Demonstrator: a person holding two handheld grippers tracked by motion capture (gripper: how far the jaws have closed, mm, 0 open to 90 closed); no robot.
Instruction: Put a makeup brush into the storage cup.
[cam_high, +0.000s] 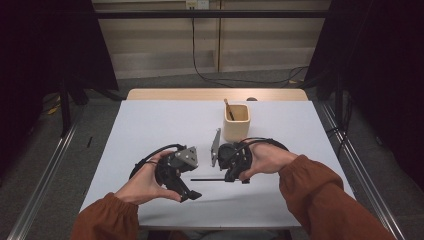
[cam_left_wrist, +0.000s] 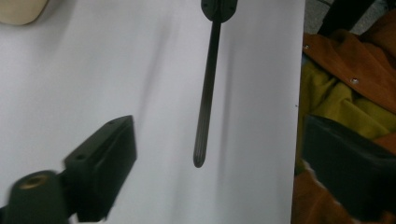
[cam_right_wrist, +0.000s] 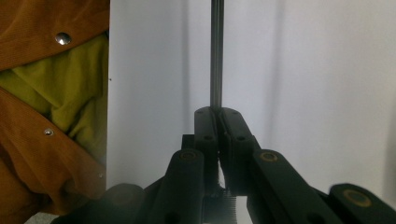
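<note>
Overall, view by view:

High view, right gripper (cam_high: 226, 176): right of centre in the frame, jaws pinched on the thin dark rod (cam_high: 207, 179), which sticks out level toward the left over the white table (cam_high: 150, 120); held by one end, I judge, so the free end is offered to the other hand.

High view, left gripper (cam_high: 187, 194): lower left of centre, its jaws pointing toward the rod's free tip but apart from it.

High view, wooden cup (cam_high: 235, 121): above the right gripper, upright, with a brown stick (cam_high: 228, 108) leaning in it; likely where such sticks go.

Left gripper view, jaws: spread wide at lower left and lower right, nothing between the pads (cam_left_wrist: 112, 163).

Left gripper view, rod (cam_left_wrist: 207, 93): runs down from the top centre, where the right gripper's (cam_left_wrist: 219, 8) tips clamp it; its blunt end hangs in the middle, above the gap, lined up for a handover as I read it.

Right gripper view, jaws: pressed together at centre on the rod (cam_right_wrist: 216, 51), which runs straight up to the top edge; the grip near its end leaves the length free.

Right gripper view, orange sleeve (cam_right_wrist: 42, 28): fills the left edge.
</note>
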